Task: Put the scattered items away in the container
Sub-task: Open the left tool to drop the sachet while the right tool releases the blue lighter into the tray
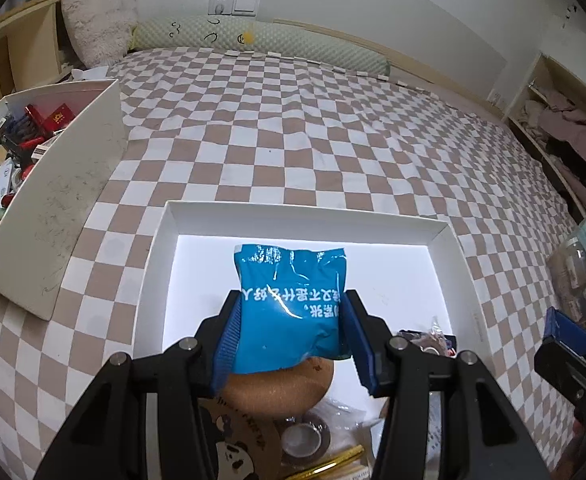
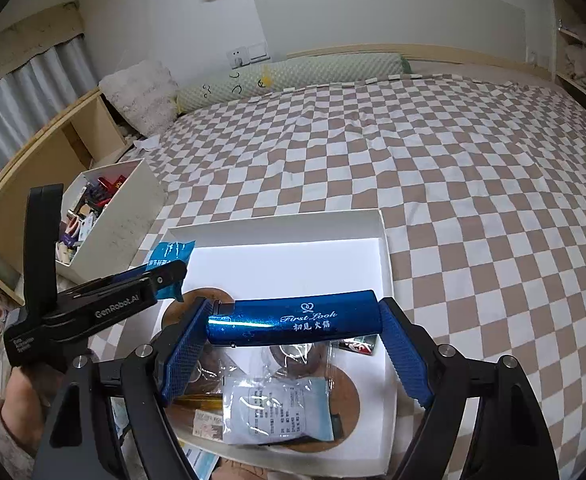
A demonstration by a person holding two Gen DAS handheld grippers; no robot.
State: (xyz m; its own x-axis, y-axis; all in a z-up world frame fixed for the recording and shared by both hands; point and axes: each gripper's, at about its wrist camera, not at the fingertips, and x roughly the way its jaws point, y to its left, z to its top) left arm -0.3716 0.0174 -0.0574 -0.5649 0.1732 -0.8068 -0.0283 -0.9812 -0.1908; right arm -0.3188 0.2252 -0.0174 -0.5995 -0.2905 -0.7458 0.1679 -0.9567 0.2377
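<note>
Left wrist view: my left gripper clamps the blue packet above the white tray; my right gripper grips the blue lighter endwise.

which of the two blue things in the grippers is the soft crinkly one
The blue packet in the left gripper; the right gripper holds a rigid, glossy blue tube.

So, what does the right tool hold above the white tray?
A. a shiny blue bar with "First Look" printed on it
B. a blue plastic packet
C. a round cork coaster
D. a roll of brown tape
A: in the right wrist view the right tool clamps the shiny blue bar, printed "First Look", by its two ends over the white tray; the blue packet sits in the left tool.
</note>
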